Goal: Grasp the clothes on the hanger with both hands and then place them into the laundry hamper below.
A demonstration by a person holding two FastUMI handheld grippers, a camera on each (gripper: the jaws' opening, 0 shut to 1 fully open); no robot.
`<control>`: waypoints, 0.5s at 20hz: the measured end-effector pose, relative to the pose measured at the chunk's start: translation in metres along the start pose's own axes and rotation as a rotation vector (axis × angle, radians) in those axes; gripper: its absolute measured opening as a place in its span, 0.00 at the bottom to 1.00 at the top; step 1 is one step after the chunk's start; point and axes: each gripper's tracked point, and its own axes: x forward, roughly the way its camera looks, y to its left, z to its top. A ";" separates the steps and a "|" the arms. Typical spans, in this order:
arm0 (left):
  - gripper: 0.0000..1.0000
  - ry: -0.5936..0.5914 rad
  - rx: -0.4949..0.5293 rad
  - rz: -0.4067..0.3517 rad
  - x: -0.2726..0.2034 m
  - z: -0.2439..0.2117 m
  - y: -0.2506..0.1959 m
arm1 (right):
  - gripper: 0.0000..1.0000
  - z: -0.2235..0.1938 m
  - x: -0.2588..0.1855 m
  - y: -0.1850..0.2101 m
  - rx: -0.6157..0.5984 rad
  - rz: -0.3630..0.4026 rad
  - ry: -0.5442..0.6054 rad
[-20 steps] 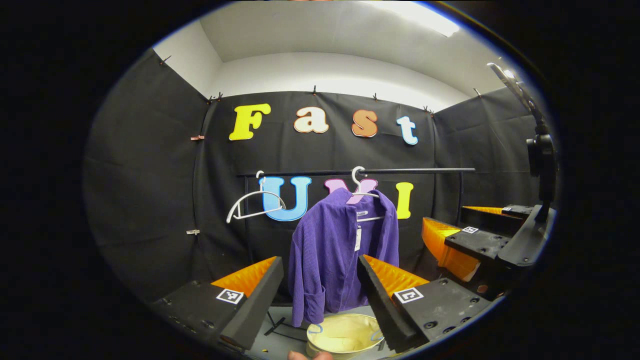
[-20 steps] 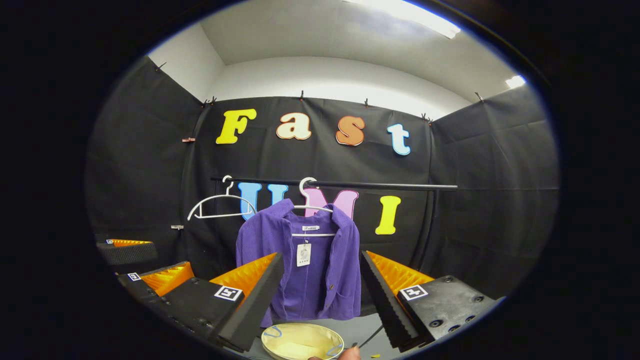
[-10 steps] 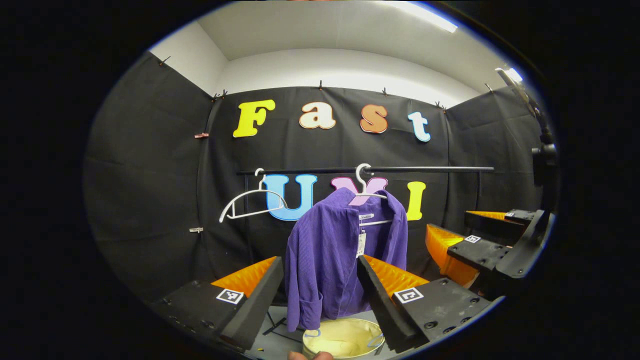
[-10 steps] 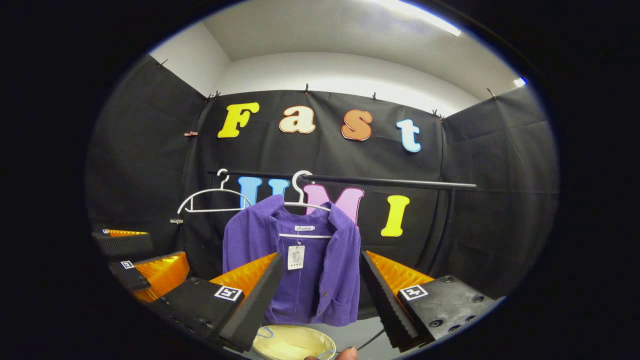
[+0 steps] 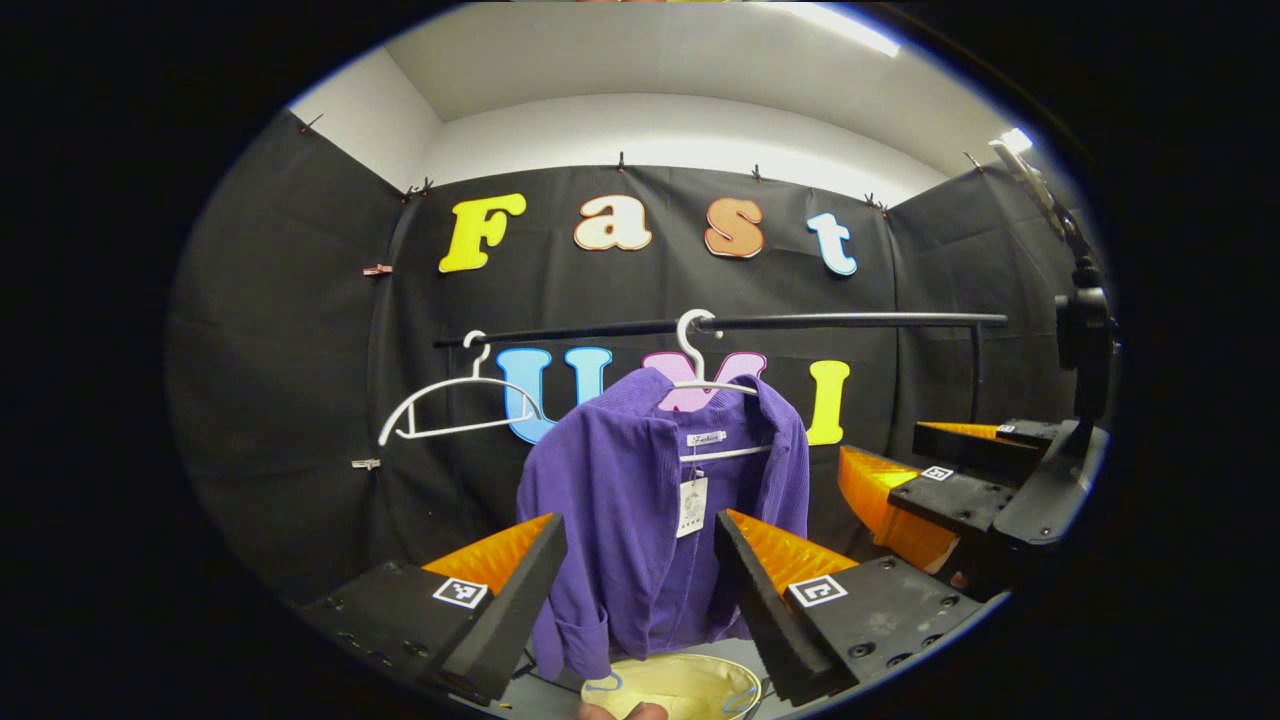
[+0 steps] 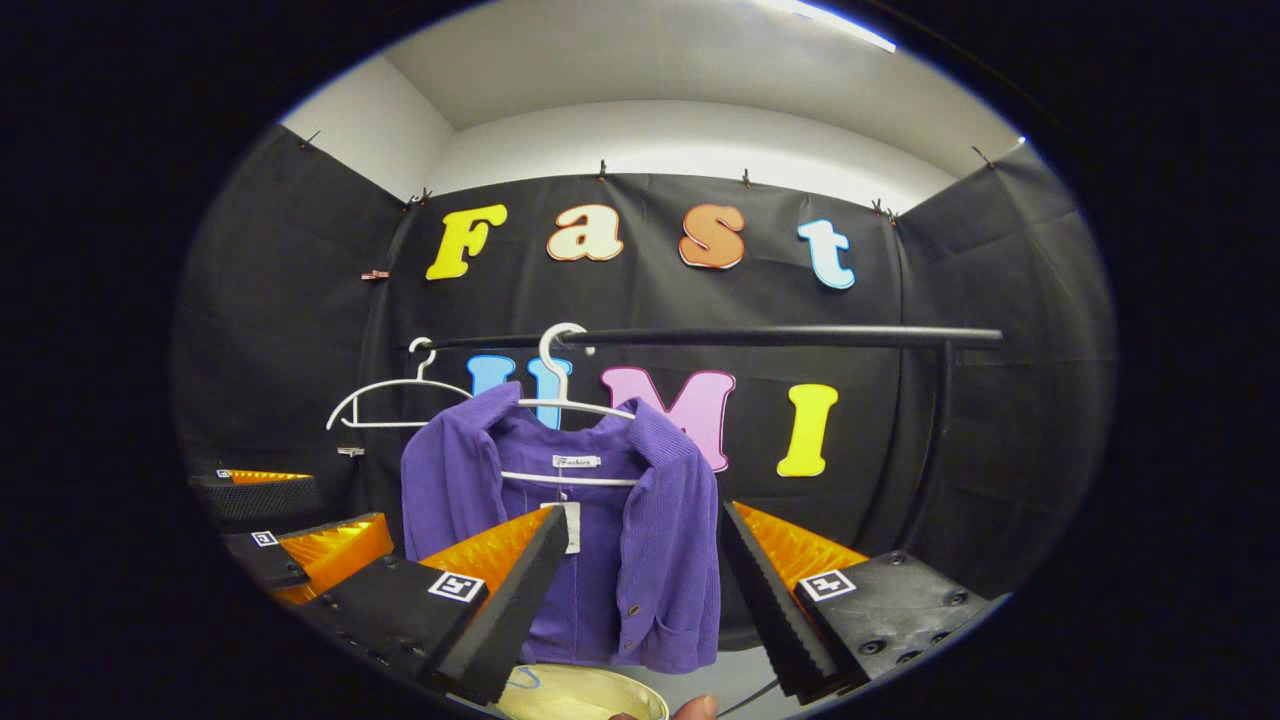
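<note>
Purple jacket (image 5: 640, 510) larger than before, on hanger (image 6: 560, 400) | left gripper (image 5: 640, 600), right gripper (image 6: 640, 590) wide, nearer

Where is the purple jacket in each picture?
Left gripper view: the purple jacket hangs in the middle, low down, between the open left claw fingers, above the hamper.
Right gripper view: the purple jacket hangs just left of the middle.
Shared landmark: the empty white hanger sits left of it on the black rail.

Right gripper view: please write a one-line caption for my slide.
Open right gripper faces a purple jacket on a white hanger, above the laundry hamper.
</note>
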 end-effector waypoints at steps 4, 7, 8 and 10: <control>0.93 0.011 -0.028 0.027 0.057 -0.008 -0.008 | 0.98 -0.016 0.035 -0.018 -0.036 0.012 0.006; 0.92 0.002 -0.020 0.064 0.100 -0.009 -0.007 | 0.98 -0.024 0.059 -0.019 -0.033 0.046 0.014; 0.93 -0.004 -0.021 0.079 0.112 -0.008 -0.005 | 0.97 -0.025 0.067 -0.021 -0.026 0.050 0.014; 0.93 -0.010 -0.024 0.113 0.135 -0.007 0.001 | 0.98 -0.031 0.079 -0.018 -0.007 0.061 0.020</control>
